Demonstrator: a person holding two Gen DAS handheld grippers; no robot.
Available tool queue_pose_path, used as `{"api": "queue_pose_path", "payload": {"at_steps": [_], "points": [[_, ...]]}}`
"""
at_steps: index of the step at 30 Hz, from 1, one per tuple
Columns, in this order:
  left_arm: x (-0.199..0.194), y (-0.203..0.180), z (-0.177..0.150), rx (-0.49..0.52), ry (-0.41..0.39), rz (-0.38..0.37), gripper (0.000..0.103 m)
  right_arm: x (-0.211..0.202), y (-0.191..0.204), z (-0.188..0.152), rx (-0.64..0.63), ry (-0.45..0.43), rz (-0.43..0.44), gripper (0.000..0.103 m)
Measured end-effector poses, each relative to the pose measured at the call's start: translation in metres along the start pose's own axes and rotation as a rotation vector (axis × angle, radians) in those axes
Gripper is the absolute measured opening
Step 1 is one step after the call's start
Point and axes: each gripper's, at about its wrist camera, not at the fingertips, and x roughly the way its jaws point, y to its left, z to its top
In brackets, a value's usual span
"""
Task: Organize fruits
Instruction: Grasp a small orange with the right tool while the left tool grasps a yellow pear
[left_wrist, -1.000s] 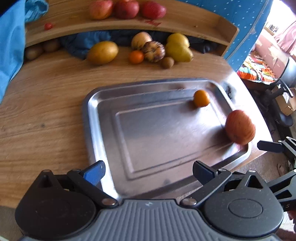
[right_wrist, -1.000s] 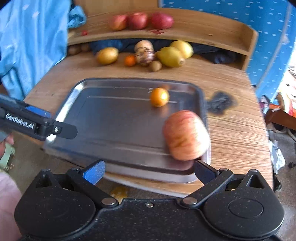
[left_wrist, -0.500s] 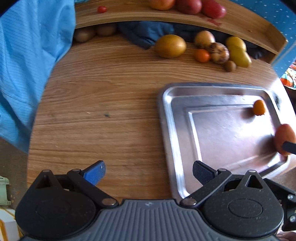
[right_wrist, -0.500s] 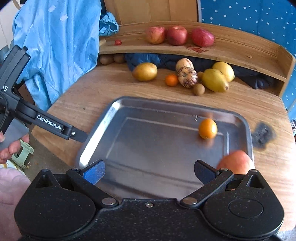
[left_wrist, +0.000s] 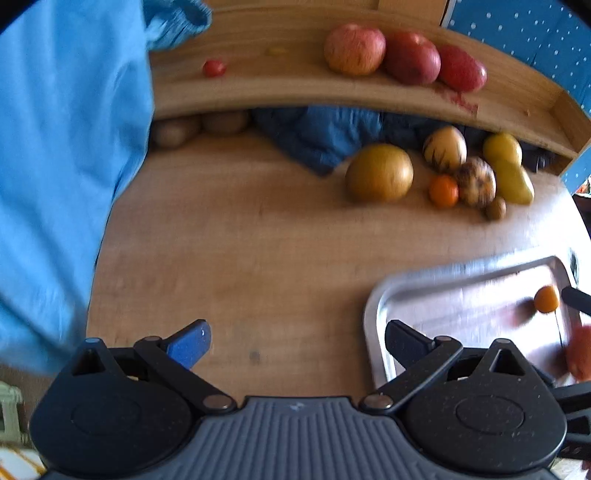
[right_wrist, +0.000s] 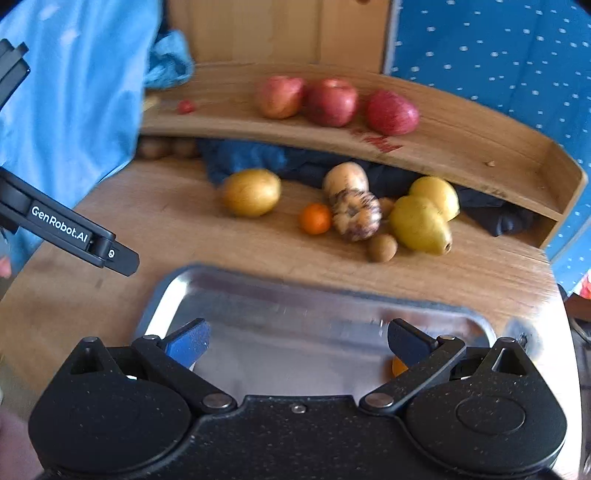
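Steel tray (right_wrist: 236, 291) sits at the near edge of the wooden table (left_wrist: 229, 236), and it already carries a small orange (left_wrist: 546, 299) and a red apple (left_wrist: 580, 352) toward its right end, the apple only half in the left wrist view. Your left gripper (left_wrist: 295, 341) has its jaws spread wide with nothing between them, hovering over bare wood just left of the tray; your right gripper (right_wrist: 295, 341) is likewise spread and empty, low over the tray. The remaining loose fruit lies well beyond the tray under the shelf (right_wrist: 461, 147): a round golden fruit (right_wrist: 251, 192), a second small orange (right_wrist: 314, 219), a mottled fruit (right_wrist: 356, 216), a pear (right_wrist: 419, 223) and a kiwi (right_wrist: 382, 247), the last four packed close or touching. By my reading you are between picks, so choose one target before you reach. The golden fruit stands apart from the rest and lines up best with your left side; go there first, centre the jaws on its widest part, and close gently since it will likely roll. Leave the packed cluster for later, because pushing into it could scatter the kiwi. Both views are blurred, so slow down before you commit.
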Motion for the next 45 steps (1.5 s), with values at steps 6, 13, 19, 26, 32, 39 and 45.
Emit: {"api": "queue_pose_path", "payload": {"at_steps": [6,13,19,26,32,39,45], "points": [[0.023,-0.001,0.038,0.045,-0.055,-0.066,0.102,0.028,0.007,0.02,0.116,-0.026,-0.062,0.102],[0.049,-0.007,0.067,0.144,-0.088,-0.133,0.102,0.048,-0.001,0.037,0.22,0.033,-0.067,0.102],[0.064,-0.018,0.079,0.265,-0.139,-0.214,0.102,0.055,-0.025,0.049,0.382,0.043,-0.038,0.101],[0.084,-0.024,0.086,0.309,-0.172,-0.272,0.102,0.069,-0.038,0.067,0.548,0.06,-0.027,0.095],[0.09,-0.023,0.089,0.346,-0.193,-0.292,0.1,0.071,-0.048,0.078,0.654,0.049,-0.013,0.091],[0.081,-0.027,0.079,0.443,-0.293,-0.288,0.09,0.097,-0.046,0.082,0.778,0.092,0.027,0.081],[0.082,-0.034,0.081,0.477,-0.3,-0.316,0.081,0.112,-0.036,0.087,0.759,0.104,-0.003,0.063]]}}
